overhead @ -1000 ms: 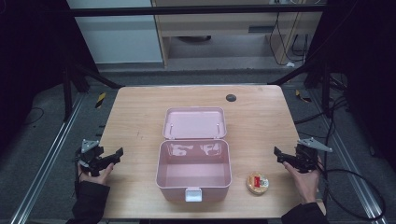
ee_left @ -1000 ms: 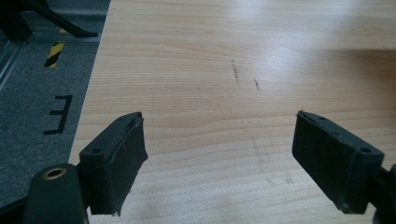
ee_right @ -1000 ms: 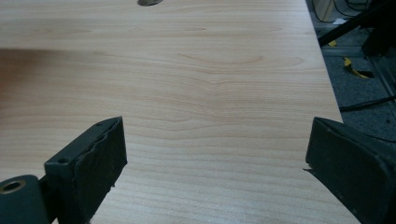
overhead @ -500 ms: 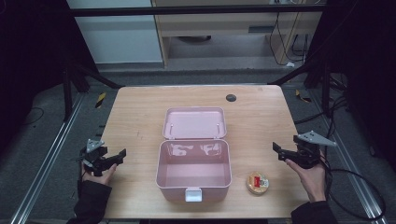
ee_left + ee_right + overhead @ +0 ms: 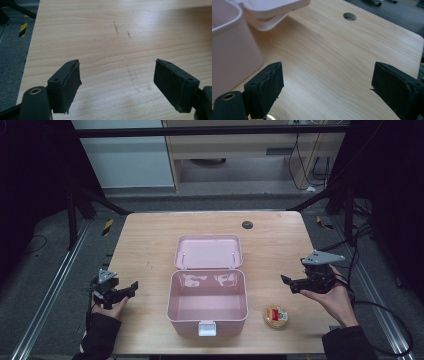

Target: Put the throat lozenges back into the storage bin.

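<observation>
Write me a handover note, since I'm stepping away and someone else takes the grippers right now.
Left gripper: open, empty, at the table's left edge.
Right gripper: open, empty, right of the pink box.
The box stands mid-table, lid laid back, inside looks empty.
The small round container sits on the table right of the box, near its front corner, untouched.
Done: box opened. Probably left: put the container in, close the lid.

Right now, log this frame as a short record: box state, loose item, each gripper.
box: pink box mid-table, lid open and laid back, inside looks empty
loose item: small round container on the table, right of the box front
left gripper: open, holding nothing, over the table's left edge
right gripper: open, holding nothing, right of the box, beyond the container
table: wood, round hole near the far edge
</observation>
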The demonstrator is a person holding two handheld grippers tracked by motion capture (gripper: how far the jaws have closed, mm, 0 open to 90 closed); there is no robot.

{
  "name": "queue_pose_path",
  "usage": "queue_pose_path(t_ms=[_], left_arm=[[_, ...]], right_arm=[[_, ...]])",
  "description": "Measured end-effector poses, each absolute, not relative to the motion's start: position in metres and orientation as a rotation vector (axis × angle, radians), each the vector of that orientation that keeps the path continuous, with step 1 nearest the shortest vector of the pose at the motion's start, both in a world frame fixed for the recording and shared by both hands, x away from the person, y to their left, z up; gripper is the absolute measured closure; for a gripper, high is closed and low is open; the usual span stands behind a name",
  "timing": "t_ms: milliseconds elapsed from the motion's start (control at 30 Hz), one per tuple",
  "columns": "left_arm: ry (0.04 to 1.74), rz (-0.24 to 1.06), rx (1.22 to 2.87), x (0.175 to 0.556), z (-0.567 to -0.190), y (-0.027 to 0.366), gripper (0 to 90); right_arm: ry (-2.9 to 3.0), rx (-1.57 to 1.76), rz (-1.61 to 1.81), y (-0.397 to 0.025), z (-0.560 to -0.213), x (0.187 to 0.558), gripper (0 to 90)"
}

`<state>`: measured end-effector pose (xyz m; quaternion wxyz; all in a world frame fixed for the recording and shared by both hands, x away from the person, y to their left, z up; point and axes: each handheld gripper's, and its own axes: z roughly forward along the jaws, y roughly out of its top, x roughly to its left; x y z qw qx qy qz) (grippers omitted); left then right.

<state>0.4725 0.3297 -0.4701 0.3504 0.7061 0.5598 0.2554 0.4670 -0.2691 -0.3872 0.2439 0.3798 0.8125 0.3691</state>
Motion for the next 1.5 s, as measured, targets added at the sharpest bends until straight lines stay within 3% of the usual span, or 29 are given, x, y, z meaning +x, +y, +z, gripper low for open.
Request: queue_pose_path(t_ms=[467,1500], left_arm=[[1.44,0.654,1.856,0.474,-0.472,0.327,20.9],[1.425,0.654,1.883,0.474,-0.473,0.324,21.3]], right_arm=[[2.545,0.752,0.821,-0.246,-0.374,0.463,8.2],[2.867,0.474,0.462,-0.218,-0.407,0.447,6.2]])
